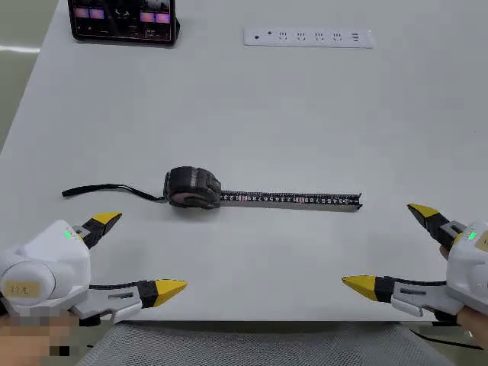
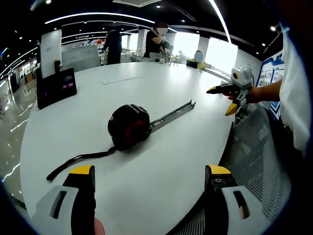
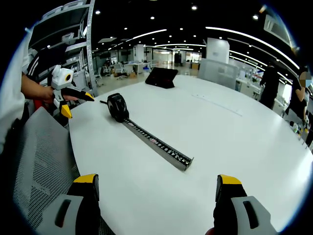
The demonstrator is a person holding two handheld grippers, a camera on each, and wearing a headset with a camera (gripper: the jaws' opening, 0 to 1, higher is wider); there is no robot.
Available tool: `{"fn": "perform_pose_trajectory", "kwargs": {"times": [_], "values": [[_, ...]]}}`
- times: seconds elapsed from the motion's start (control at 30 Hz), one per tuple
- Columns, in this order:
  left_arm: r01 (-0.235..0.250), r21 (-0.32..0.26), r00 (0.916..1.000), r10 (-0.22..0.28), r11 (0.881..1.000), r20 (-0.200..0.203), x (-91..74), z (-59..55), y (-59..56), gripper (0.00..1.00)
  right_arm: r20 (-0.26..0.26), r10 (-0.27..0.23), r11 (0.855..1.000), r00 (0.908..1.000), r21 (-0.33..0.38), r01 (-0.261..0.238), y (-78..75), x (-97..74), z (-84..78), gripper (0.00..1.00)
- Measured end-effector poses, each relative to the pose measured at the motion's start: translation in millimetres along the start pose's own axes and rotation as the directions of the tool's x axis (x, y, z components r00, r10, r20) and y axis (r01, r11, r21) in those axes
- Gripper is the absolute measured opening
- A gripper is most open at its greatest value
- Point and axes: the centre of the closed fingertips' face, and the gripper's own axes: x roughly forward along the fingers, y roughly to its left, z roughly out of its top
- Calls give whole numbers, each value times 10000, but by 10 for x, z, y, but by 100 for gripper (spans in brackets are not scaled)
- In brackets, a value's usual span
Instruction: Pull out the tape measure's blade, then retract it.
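In the head view the tape measure [image 1: 192,187] lies mid-frame, blade [image 1: 293,199] out rightward, left gripper [image 1: 146,252] and right gripper [image 1: 379,244] both agape at the lower corners; the left gripper view suggests pinning the central case [image 2: 129,126] before retracting; the right gripper view leaves the blade's numerals unreadably small.

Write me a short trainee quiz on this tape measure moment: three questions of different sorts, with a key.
1. True or false: the tape measure's blade lies pulled out along the table.
2. Pick one. The left tool is: A) shut on the blade; B) open, apart from the tape measure; C) shut on the tape measure.
3. Fill the gap: the strap trails from the tape measure on the side ___ the blade.

Key: 1 true; 2 B; 3 opposite.
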Motion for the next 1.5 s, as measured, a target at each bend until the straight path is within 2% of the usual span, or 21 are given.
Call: {"fn": "perform_pose_trajectory", "kwargs": {"times": [0.47,0.9,1.27,1.5], "values": [[-19,-6,10000,19,10000,0,3,3,11,90,5,-8,10000,10000,-10,8,-4,8,2,99],[-60,-225,9999,62,9997,84,148,141,46,92,-17,54,9999,10000,-116,-54,-58,34,53,97],[-232,-481,9997,233,9986,33,255,206,107,93,-71,39,9998,10000,-179,-41,-134,36,58,96],[-199,-524,9998,201,9984,40,306,244,88,92,-55,35,9998,10000,-212,-36,-148,38,83,96]]}}
